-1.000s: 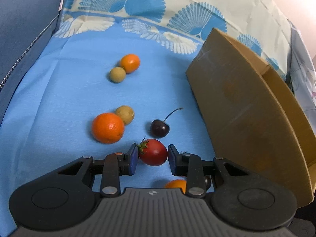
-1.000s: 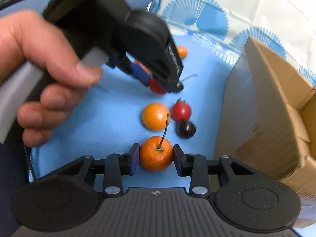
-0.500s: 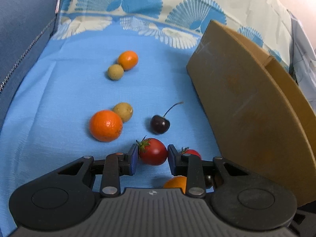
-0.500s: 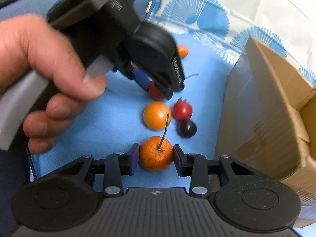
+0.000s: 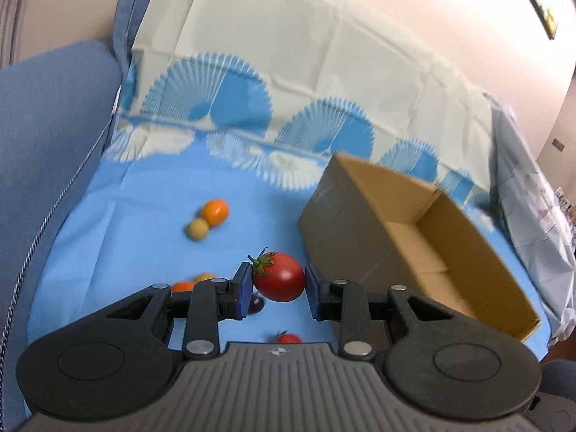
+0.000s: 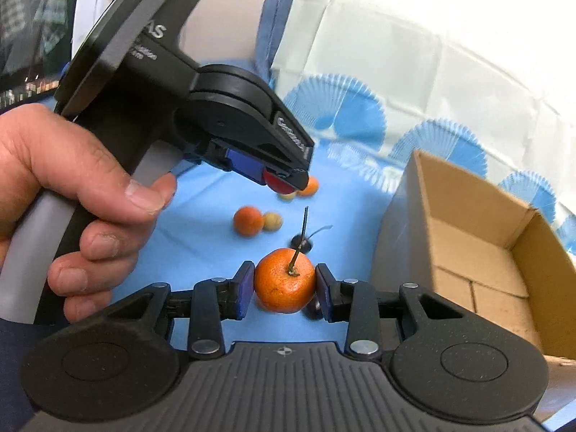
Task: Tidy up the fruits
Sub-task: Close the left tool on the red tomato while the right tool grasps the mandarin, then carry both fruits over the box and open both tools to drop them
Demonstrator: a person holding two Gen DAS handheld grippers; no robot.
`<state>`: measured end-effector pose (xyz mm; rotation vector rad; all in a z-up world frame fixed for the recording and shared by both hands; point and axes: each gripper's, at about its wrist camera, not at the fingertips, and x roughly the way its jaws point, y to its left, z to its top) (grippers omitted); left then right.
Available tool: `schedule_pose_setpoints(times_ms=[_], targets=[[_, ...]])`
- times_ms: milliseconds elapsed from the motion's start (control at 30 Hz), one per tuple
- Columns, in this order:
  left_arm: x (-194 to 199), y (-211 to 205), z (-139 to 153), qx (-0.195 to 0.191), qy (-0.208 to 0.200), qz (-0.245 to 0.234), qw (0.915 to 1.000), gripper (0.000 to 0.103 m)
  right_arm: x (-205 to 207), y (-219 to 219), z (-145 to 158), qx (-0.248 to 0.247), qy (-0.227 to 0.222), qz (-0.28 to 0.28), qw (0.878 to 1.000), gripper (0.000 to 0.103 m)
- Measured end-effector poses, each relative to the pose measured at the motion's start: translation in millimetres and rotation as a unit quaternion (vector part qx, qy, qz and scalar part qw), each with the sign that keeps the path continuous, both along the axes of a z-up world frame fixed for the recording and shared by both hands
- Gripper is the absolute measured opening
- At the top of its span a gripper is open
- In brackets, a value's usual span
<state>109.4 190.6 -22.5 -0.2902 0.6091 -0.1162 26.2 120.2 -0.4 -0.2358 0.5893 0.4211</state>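
Tomato (image 5: 279, 280) pinched in left gripper (image 5: 278, 284) above blue cloth (image 5: 144, 216) beside box (image 5: 414, 237), seen only from left wrist; right wrist alone shows hand (image 6: 72, 208), stemmed tangerine (image 6: 284, 280) clamped in right gripper (image 6: 284, 288), cherry (image 6: 301, 241), lettering too blurred to read

Red tomato (image 5: 279, 280), orange mandarin (image 6: 285, 280), brown box (image 5: 414, 241), blue cloth (image 5: 144, 208) with white-and-blue fan prints.

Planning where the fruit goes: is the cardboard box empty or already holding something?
Empty as far as visible: the cardboard box shows only bare floor in both views; its near corner stays hidden behind the wall.
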Motion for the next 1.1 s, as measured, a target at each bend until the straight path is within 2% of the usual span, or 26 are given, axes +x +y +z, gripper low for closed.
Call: schedule_pose_setpoints(times_ms=[167,300,433,567,833,900,1000,1100], targets=[[-5,-12,23,-0.003,-0.023,-0.007,0.9997,0.035,-5,-16,10,0.015,-0.021,-0.024,0.999,0.038],[-5,-22,36,-0.005,-0.036,-0.016,0.9992,0.035,-5,-29,19,0.041,-0.020,-0.042,0.998,0.038],[-3,-29,43,0.002,-0.041,-0.020,0.9990,0.035,2,-55,42,0.074,-0.030,-0.063,0.995,0.038],[-3,-30,46,-0.001,-0.048,-0.020,0.9987,0.035,26,-96,86,0.112,-0.052,-0.088,0.988,0.038],[1,-38,48,-0.004,-0.053,-0.033,0.9980,0.035,86,-225,220,0.149,-0.102,-0.107,0.978,0.038],[2,-43,47,0.001,-0.054,-0.038,0.9978,0.035,96,-247,233,0.151,-0.113,-0.119,0.975,0.038],[4,-50,45,0.000,-0.058,-0.047,0.9972,0.035,102,-265,227,0.141,-0.109,-0.140,0.974,0.038],[4,-59,37,0.000,-0.050,-0.055,0.9972,0.035,100,-268,186,0.143,-0.081,-0.148,0.975,0.038]])
